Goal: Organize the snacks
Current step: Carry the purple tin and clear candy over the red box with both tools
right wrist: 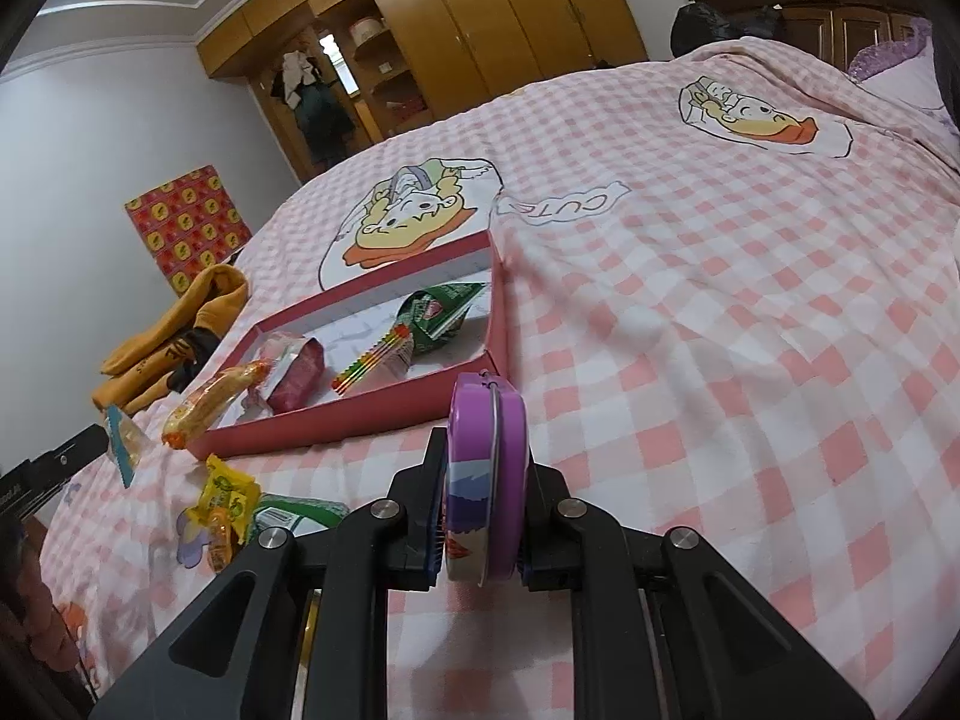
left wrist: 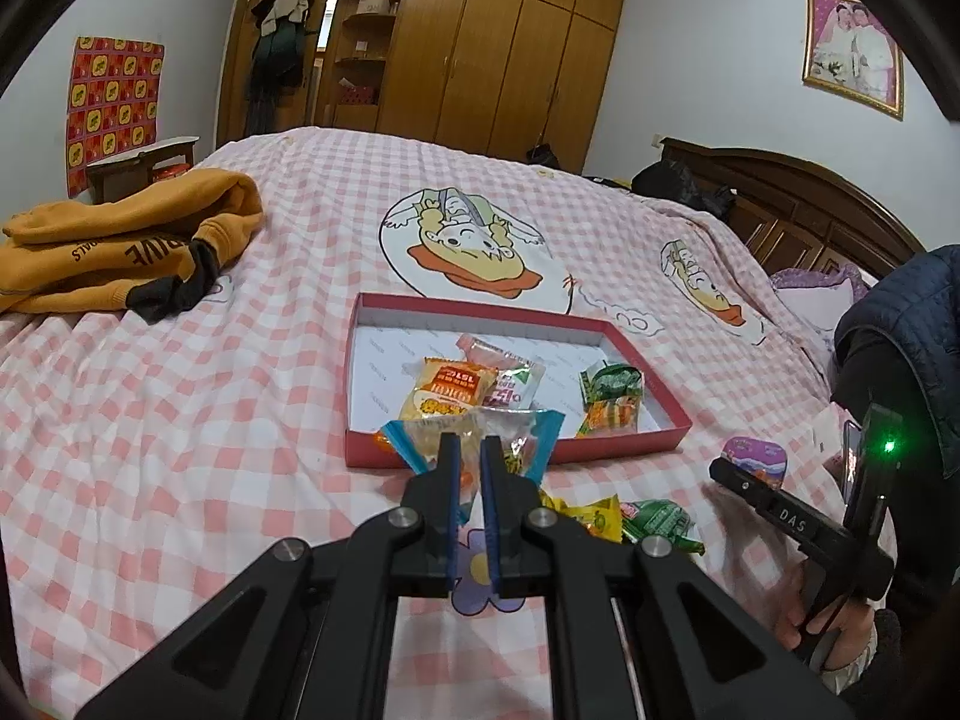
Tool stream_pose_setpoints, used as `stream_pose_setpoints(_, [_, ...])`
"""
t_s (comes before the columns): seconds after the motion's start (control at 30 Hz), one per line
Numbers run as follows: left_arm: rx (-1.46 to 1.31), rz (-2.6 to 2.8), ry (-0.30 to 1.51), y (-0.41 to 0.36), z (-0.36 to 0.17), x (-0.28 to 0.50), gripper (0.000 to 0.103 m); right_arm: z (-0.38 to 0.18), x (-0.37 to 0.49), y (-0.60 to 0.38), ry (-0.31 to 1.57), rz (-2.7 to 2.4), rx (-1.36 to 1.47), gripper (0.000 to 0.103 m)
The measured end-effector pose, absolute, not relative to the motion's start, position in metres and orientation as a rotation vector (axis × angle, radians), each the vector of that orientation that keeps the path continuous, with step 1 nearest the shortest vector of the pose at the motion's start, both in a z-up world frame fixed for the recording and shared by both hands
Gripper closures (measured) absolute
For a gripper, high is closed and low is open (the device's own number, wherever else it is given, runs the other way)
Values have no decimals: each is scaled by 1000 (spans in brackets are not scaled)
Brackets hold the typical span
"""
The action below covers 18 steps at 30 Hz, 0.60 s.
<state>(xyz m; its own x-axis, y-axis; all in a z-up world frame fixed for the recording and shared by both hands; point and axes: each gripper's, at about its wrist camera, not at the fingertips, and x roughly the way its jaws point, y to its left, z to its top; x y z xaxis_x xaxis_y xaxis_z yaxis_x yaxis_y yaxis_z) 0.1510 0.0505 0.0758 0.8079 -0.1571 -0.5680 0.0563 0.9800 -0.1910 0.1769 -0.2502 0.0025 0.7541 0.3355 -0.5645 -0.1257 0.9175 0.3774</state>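
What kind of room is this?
Most likely a bedroom: a bed under a pink-and-white checked cartoon duck bedspread, a dark carved wooden headboard, and a tall brown wooden wardrobe.

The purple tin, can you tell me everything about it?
The purple tin is small, rounded and looks like metal, with a thin seam around its edge and a cartoon picture on its lid. It stands on edge, lid closed, clamped between the right gripper's fingers above the checked bedspread, just short of the red box.

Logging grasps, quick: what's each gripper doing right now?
Left gripper: closed on a clear blue-edged snack packet.
Right gripper: closed on a purple tin.
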Motion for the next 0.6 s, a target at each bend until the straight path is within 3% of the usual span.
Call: stream_pose_setpoints(0.6, [-200, -144, 583, 51, 89, 146, 97, 31, 155, -246, 575, 386, 330, 84])
